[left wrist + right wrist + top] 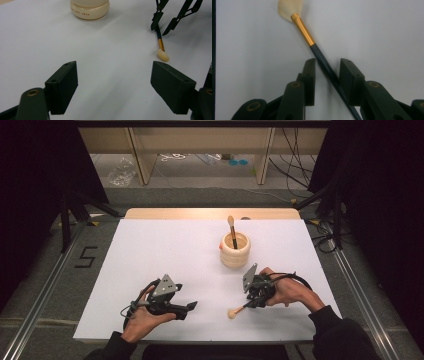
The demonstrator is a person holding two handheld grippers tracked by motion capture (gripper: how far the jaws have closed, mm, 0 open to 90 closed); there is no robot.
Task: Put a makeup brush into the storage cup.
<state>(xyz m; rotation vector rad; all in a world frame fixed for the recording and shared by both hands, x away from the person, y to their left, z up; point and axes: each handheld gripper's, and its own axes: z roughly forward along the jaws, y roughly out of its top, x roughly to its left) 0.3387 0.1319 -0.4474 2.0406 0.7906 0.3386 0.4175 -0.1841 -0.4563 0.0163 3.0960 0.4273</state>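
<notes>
Left hand (145, 317), lower left of the high view: palm up, forearm entering from the bottom edge, resting on the counter (165, 250). It cradles the left gripper (191, 306), which points toward the right of the frame. Jaws stand wide apart with nothing between them; in the left gripper view bare counter lies between the pads.

Cup (235, 249), centre of the high view, upper half: stands upright on the counter with a second brush (232, 231) standing in it.

Right hand (290, 290), lower right: wrist bent, gripper angled down and toward the lower left. The right gripper (251, 304) is narrowed, with the brush (240, 309) handle between the jaws. In the right gripper view the handle runs diagonally through the gap and touches the right pad (348, 80); a slit remains at the left pad. The brush lies on the counter, bristles at the lower left of the gripper.
</notes>
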